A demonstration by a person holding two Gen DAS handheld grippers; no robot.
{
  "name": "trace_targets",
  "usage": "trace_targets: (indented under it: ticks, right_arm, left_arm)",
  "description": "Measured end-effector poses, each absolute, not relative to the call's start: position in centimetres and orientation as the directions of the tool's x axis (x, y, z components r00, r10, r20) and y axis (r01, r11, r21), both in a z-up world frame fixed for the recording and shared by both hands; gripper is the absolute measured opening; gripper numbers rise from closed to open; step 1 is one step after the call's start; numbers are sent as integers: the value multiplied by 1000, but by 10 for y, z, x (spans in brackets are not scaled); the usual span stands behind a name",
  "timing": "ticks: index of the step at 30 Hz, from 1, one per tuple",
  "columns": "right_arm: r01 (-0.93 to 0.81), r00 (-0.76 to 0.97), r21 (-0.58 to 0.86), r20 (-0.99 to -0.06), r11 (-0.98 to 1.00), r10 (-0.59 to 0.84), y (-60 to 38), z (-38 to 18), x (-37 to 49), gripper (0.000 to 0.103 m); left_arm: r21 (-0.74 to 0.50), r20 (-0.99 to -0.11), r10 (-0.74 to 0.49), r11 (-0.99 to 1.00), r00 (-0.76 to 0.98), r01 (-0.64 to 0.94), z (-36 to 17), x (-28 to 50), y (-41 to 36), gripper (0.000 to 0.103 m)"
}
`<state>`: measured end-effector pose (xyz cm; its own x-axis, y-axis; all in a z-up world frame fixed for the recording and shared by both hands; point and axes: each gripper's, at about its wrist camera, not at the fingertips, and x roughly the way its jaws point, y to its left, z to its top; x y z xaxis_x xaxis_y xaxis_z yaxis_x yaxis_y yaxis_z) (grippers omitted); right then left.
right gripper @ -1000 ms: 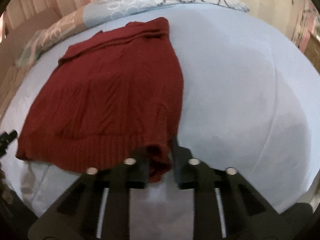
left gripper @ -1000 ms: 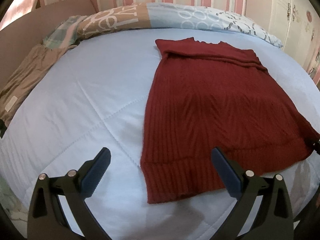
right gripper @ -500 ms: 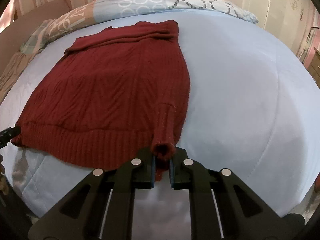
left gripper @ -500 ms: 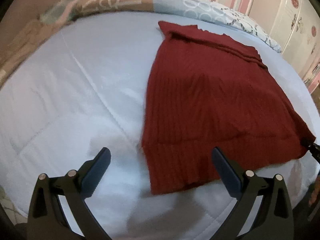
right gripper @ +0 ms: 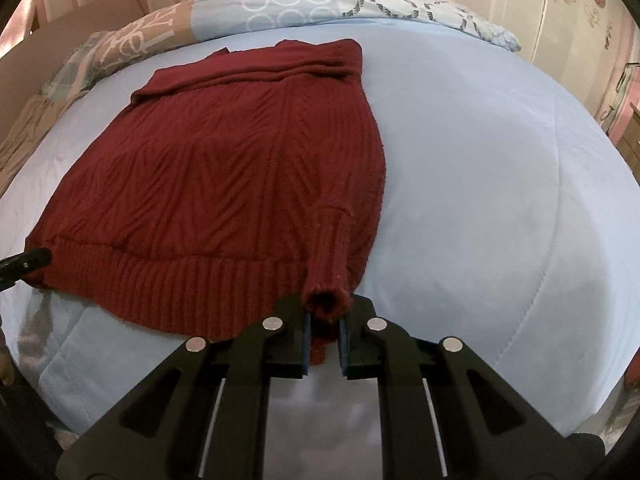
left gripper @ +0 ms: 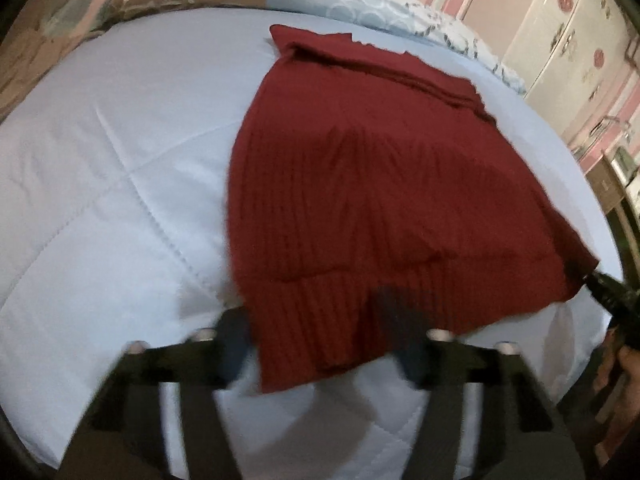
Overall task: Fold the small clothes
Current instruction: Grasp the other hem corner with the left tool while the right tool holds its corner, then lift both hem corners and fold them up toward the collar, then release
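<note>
A dark red knitted sweater (left gripper: 380,184) (right gripper: 224,176) lies flat on the pale blue bed cover (left gripper: 104,208), hem nearest me. In the blurred left wrist view my left gripper (left gripper: 320,340) is low over the hem's left corner. Its jaws are closing with the ribbed hem between them, and the pads (left gripper: 236,340) do not squeeze it. My right gripper (right gripper: 323,340) is shut on the hem's right corner, with the sleeve cuff (right gripper: 326,300) bunched just above its fingers. The left wrist view catches its tip (left gripper: 612,300) at the right edge.
Patterned pillows (right gripper: 280,8) lie along the head of the bed, before a pink striped wall. A white wardrobe (left gripper: 572,32) stands to the right. Brown cloth (right gripper: 24,136) lies at the bed's left side. A hand (left gripper: 624,372) shows low at the right.
My left gripper has sunk toward the hem, and its wide jaws have narrowed around the left corner. The right gripper stays shut on the right corner; the cuff now stands up clearly.
</note>
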<state>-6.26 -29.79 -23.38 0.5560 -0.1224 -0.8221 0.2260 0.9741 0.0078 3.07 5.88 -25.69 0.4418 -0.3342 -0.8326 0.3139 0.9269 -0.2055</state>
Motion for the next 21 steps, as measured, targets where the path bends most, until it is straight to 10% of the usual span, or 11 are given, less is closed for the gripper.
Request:
trace_targets:
  ticks: [6,21]
  right_arm:
    - [222,544,29,-833,975,-99,-300,-237,-57,15]
    - [225,594,110,-803,968,-47,-319,-220,-64,9]
  left_arm:
    - [-270,-826,-386,911,412,312,-256,37,65,23]
    - [-169,-796,-339,920,502,354,-235,27,56,18]
